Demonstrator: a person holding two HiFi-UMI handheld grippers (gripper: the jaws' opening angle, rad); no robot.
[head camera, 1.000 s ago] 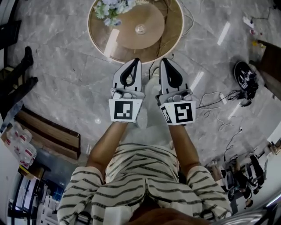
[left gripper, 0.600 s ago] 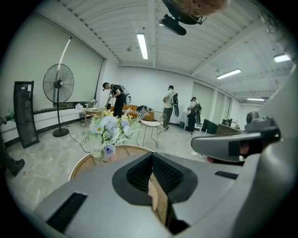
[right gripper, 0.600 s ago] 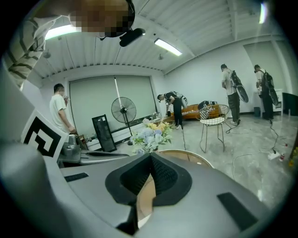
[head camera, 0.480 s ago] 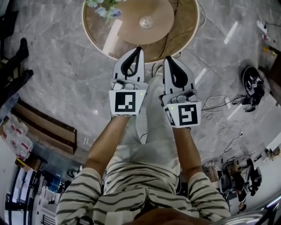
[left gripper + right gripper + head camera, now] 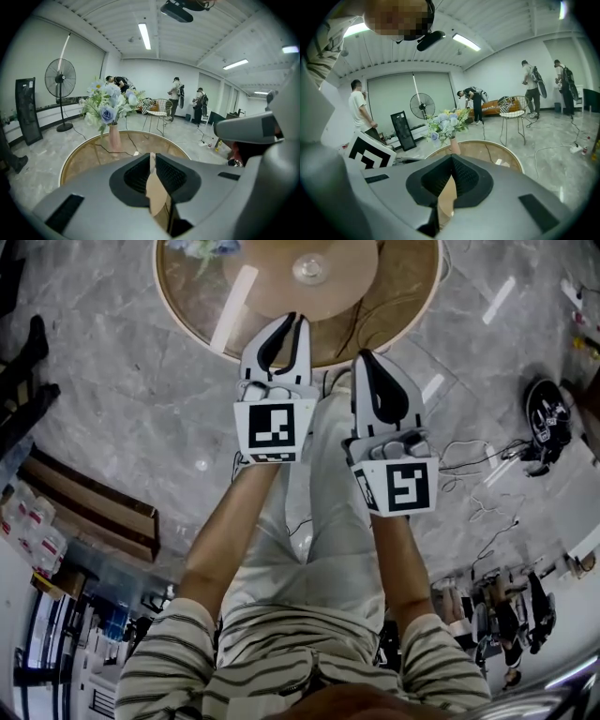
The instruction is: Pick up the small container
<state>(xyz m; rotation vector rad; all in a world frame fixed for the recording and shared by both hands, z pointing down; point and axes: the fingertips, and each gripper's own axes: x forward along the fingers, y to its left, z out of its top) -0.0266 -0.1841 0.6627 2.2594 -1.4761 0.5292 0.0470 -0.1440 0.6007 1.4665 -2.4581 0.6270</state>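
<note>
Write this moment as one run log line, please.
left claw: jaws opening, nothing between | right claw: shut, empty | small container: on round table, untouched

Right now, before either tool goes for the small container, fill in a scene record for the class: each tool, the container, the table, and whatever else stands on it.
Left tool: jaws opening, barely apart, nothing between them
Right tool: jaws together, empty
Small container: near the table's middle, untouched, ahead of both tools
Round table: brownish top, pale rim
Vase of flowers: upright on the table, left of the container in the head view
</note>
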